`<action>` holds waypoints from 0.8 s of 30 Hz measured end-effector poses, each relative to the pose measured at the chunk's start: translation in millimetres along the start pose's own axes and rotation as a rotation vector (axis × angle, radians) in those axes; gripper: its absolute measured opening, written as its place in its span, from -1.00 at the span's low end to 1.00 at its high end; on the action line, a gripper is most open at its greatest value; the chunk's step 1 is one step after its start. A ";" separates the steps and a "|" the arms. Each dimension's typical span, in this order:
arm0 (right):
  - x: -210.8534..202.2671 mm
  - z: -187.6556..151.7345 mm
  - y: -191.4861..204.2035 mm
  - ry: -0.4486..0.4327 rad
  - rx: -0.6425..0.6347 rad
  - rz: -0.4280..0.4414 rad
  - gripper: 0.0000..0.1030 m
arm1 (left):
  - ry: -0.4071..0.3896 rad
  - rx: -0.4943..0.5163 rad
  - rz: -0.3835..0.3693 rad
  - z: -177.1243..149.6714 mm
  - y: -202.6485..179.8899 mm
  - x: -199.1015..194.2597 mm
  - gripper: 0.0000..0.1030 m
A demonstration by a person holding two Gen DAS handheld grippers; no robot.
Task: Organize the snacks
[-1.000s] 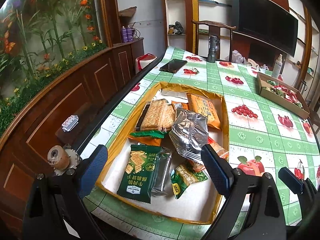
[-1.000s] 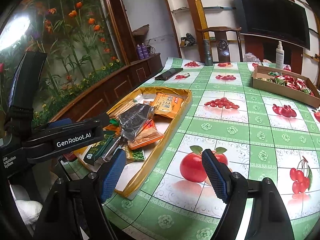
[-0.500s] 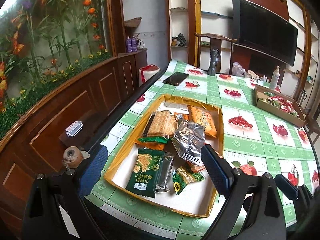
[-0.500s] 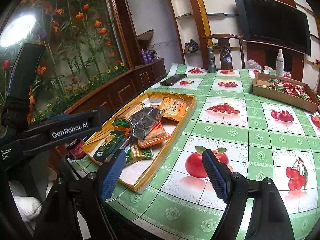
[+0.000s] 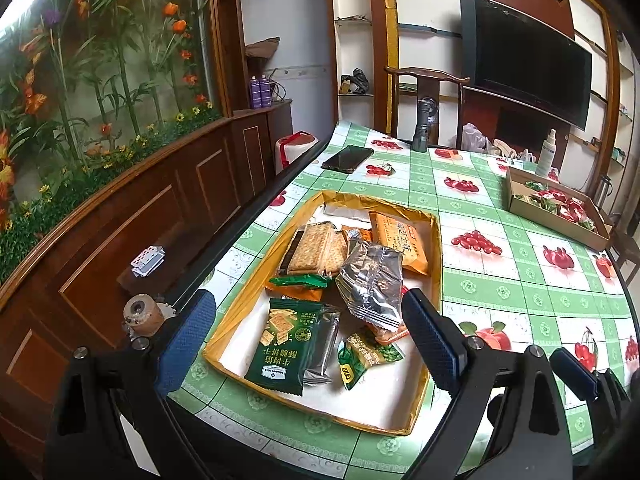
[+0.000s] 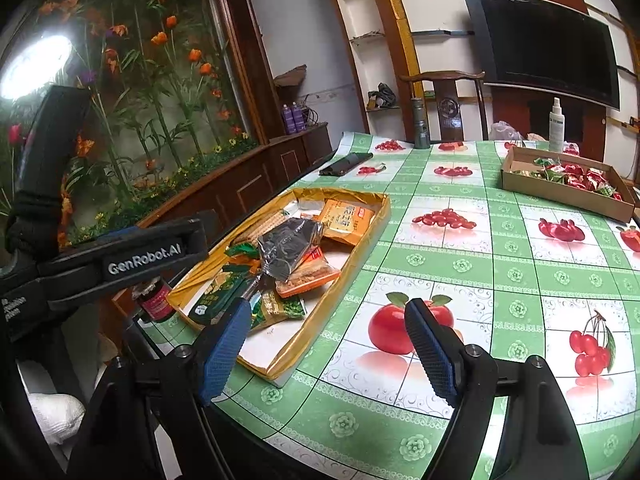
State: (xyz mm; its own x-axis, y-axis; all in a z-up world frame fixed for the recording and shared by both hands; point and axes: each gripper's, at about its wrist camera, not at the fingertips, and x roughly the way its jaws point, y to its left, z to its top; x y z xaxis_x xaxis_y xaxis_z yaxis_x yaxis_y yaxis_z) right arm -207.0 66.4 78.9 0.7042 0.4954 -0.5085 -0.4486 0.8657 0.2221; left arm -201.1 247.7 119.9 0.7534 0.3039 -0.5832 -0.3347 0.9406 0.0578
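Both grippers have drawn back and up over the last second, so the gold tray sits smaller and farther from the fingers than before, with more table edge showing in front.

Nearest, the left gripper hangs above the tray's front end, its 2 blue-padded fingers spread wide and holding nothing. The right gripper hovers over the green fruit-print tablecloth just beside the tray's right wall, fingers likewise spread and empty. This pulled-back stance looks like a pause to survey the pile before choosing a packet, not a grasp in progress.

The snacks lie jumbled inside the tray, which stands at the table's left edge. At the front, a dark green cracker packet lies flat beside a small green pouch. Behind them a crinkled silver bag rests tilted on top of others, then clear-wrapped crackers and an orange packet at the back.

Farther across the table, well apart, a brown cardboard box holds red and green wrapped sweets, probably a sorting destination. A black phone and a grey flashlight stand near the far edge.
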 end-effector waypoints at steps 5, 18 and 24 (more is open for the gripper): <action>-2.0 0.0 2.4 -0.017 -0.015 0.002 0.57 | -0.048 0.000 0.032 -1.6 0.4 -5.4 0.84; -1.7 -0.3 0.8 -0.036 -0.017 0.013 0.57 | -0.481 0.001 0.203 -5.7 7.1 -76.6 1.00; -1.1 -2.0 3.2 -0.043 -0.050 0.007 0.57 | -0.300 0.043 0.039 0.7 3.2 -47.4 1.00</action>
State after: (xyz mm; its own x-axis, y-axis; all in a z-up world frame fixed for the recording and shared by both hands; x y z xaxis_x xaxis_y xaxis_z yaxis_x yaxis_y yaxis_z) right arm -210.3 68.5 78.5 0.7235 0.5051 -0.4706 -0.4798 0.8580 0.1832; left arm -237.5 236.4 148.3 0.8762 0.3650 -0.3146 -0.3472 0.9309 0.1133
